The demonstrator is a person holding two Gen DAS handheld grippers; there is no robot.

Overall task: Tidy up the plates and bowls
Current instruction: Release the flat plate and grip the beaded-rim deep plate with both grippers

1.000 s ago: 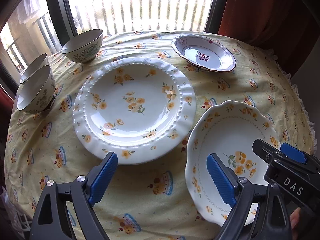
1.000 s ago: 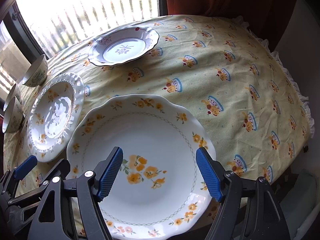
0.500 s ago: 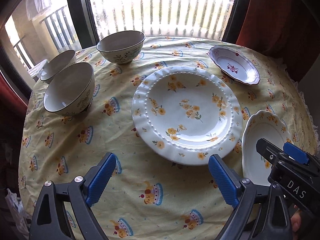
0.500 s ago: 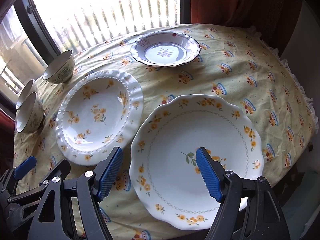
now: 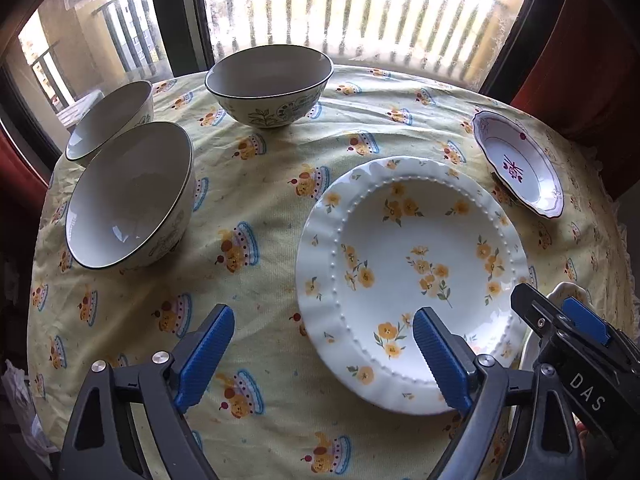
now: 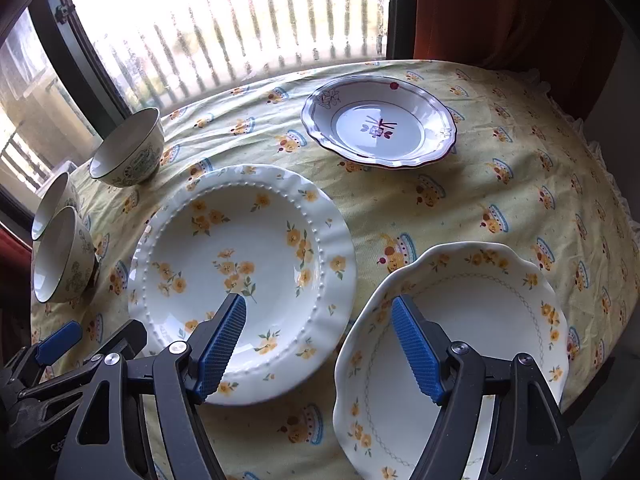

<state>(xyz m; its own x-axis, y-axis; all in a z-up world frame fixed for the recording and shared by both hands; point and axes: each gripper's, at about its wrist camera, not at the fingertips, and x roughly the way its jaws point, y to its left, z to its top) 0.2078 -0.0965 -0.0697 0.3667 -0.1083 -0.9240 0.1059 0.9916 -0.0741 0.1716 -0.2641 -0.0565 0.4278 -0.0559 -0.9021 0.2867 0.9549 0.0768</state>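
Three floral bowls stand at the left: the nearest bowl (image 5: 132, 196), one behind it (image 5: 110, 120), and one at the back (image 5: 272, 84). A beaded plate with yellow flowers (image 5: 412, 264) lies mid-table. A small purple-rimmed plate (image 5: 520, 164) sits at the far right. My left gripper (image 5: 322, 314) hovers over the cloth at the beaded plate's left edge; its jaws are closing with nothing between them. My right gripper (image 6: 319, 301) is open above the gap between the beaded plate (image 6: 240, 264) and a scalloped yellow-flower plate (image 6: 480, 320), holding nothing.
A round table under a yellow printed cloth (image 5: 272, 208) stands against a bright window with dark frames (image 5: 176, 12). Red curtains (image 6: 500, 8) hang at the right. The cloth's frilled edge (image 6: 600, 152) drops off on the right side.
Both grippers have swept left across the table. The bowls now fill the left of the left wrist view, and the scalloped plate has slid to the right edge. Neither gripper took hold of anything.
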